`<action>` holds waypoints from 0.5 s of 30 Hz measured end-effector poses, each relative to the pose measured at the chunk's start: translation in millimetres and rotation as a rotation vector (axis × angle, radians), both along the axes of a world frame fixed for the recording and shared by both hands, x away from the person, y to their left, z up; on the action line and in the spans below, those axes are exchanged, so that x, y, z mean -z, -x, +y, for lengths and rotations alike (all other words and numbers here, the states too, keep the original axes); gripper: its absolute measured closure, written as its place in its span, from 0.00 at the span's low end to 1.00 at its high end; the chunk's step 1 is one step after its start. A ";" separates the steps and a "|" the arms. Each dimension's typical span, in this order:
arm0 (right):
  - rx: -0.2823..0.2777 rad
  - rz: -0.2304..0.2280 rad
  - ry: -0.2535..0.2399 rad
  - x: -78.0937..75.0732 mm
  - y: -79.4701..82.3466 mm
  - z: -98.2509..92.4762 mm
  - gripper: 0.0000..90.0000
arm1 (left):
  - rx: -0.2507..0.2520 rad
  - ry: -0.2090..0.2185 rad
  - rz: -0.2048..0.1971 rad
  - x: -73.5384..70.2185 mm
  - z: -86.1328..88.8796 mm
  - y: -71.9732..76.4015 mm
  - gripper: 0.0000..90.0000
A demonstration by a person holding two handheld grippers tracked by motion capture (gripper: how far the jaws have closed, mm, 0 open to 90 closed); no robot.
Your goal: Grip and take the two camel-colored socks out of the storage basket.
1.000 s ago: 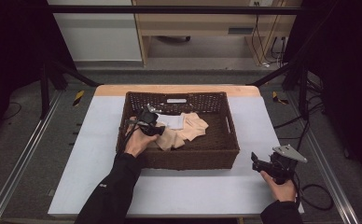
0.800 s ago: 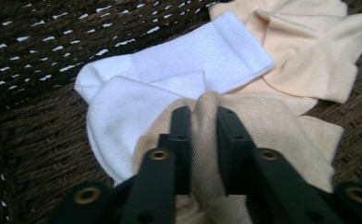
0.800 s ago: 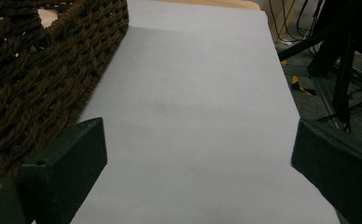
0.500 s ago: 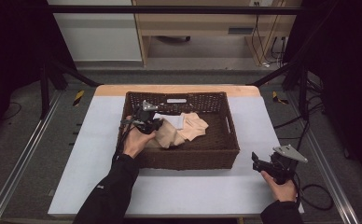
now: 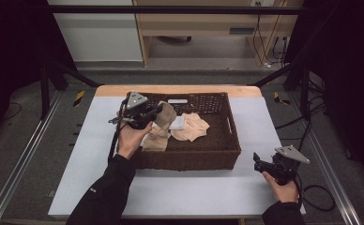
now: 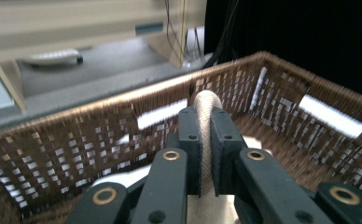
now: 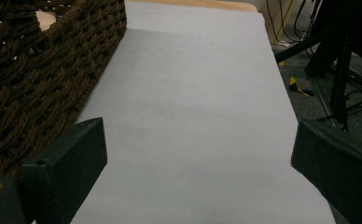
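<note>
A dark brown wicker basket (image 5: pixel 189 157) stands in the middle of the white table. My left gripper (image 5: pixel 159 110) hovers over the basket's left part, and its jaws have just been closing. In the left gripper view it (image 6: pixel 206 135) is shut on a beige cloth (image 6: pixel 206 100). That cloth (image 5: pixel 165 118) hangs from the jaws down toward the basket floor. Another beige cloth (image 5: pixel 193 126) and a white piece (image 5: pixel 177 123) lie inside. My right gripper (image 5: pixel 261 164) rests at the table's front right, open with nothing between the jaws (image 7: pixel 198 154).
The basket's woven wall (image 7: pixel 39 70) is just left of the right gripper. Bare white tabletop (image 5: pixel 260 117) runs along the basket's right side to the far wooden edge. Black stand legs and cables are on the floor at the right.
The left gripper has shut on the beige cloth and risen, pulling the cloth up from the pile. The right gripper has stayed where it was.
</note>
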State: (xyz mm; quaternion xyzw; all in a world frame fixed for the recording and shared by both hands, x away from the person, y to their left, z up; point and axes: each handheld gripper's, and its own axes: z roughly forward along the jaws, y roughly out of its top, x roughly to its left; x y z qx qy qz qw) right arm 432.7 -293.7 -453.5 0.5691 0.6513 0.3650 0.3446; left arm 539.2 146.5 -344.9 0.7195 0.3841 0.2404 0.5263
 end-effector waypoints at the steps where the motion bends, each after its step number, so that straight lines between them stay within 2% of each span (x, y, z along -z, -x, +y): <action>1: 0.001 0.000 0.000 0.0 0.0 0.0 0.04 | 0.001 0.009 -0.008 -2.5 1.0 1.4 0.93; 3: 0.001 -0.001 0.000 0.0 -0.1 -0.2 0.04 | 0.005 0.029 -0.025 -10.0 3.3 6.5 0.93; 15: 0.004 -0.002 -0.001 -0.4 0.8 -0.3 0.04 | 0.053 0.085 -0.106 -44.9 11.4 39.9 0.93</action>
